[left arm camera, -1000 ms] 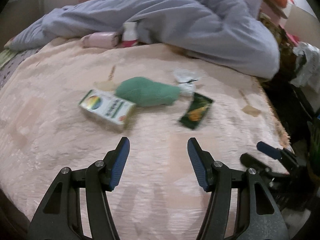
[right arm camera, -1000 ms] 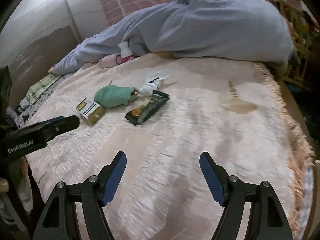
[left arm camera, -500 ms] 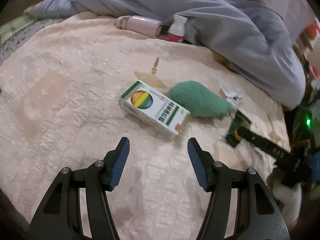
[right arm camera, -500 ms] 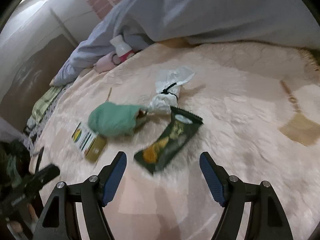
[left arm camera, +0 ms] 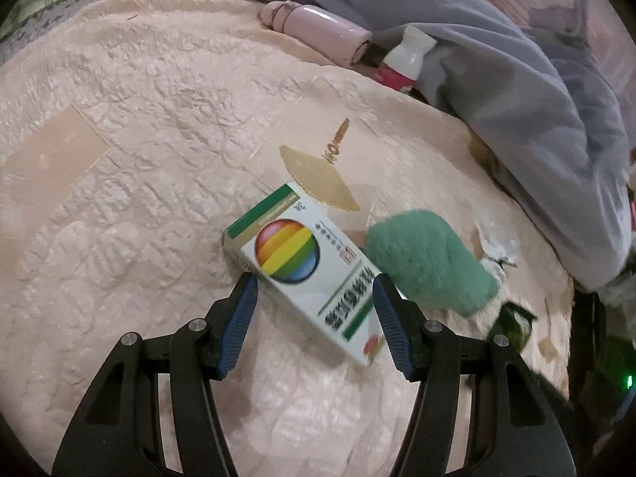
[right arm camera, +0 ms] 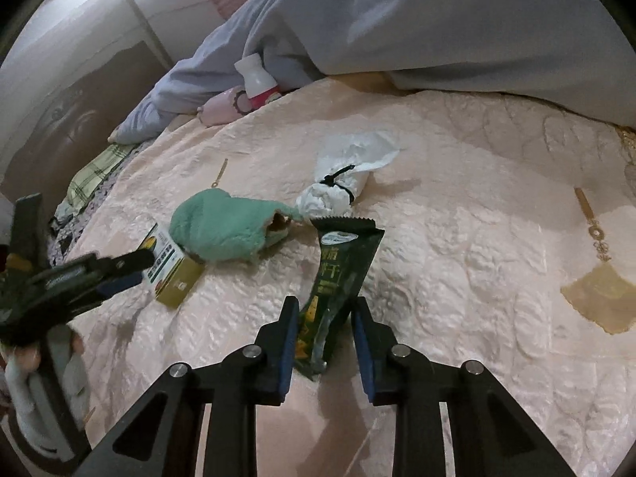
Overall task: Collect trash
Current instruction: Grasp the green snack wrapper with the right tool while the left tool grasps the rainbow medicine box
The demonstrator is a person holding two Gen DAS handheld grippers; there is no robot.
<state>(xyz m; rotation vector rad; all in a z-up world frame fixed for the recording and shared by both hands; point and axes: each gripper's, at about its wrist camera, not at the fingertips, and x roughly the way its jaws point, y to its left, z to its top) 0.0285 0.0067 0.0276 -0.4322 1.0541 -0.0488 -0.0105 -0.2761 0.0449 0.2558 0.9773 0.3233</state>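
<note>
- A bed covered by a pale peach quilted bedspread (left arm camera: 151, 127) fills both wrist views, with a rumpled grey-blue duvet (left arm camera: 516, 79) heaped along its far side.
- The left gripper (left arm camera: 314, 298) has its blue-padded fingers spread wide. They straddle the near end of a white cardboard box printed with a rainbow-striped ball and green bands (left arm camera: 302, 266), and a gap shows on each side, so the pads are not pressing it.
- In the right wrist view the same box (right arm camera: 169, 266) lies flat on the bedspread, partly hidden by the left gripper (right arm camera: 119, 270) reaching in from the left edge.
- A fuzzy mint-green fabric pouch (left arm camera: 429, 266) lies just beside the box, touching its far corner.
- The right gripper (right arm camera: 324, 310) is narrowed around the lower end of a dark green foil snack wrapper (right arm camera: 342, 270). The left pad touches the wrapper; whether the right pad has met it I cannot tell.
- The wrapper stretches away from the fingers, its serrated top edge near a crumpled white plastic bag tied with a black band (right arm camera: 342, 183).
- At the duvet's edge lie a pale pink cylindrical flask (left arm camera: 318, 31) and a small white bottle with a pink label (left arm camera: 401, 63).
</note>
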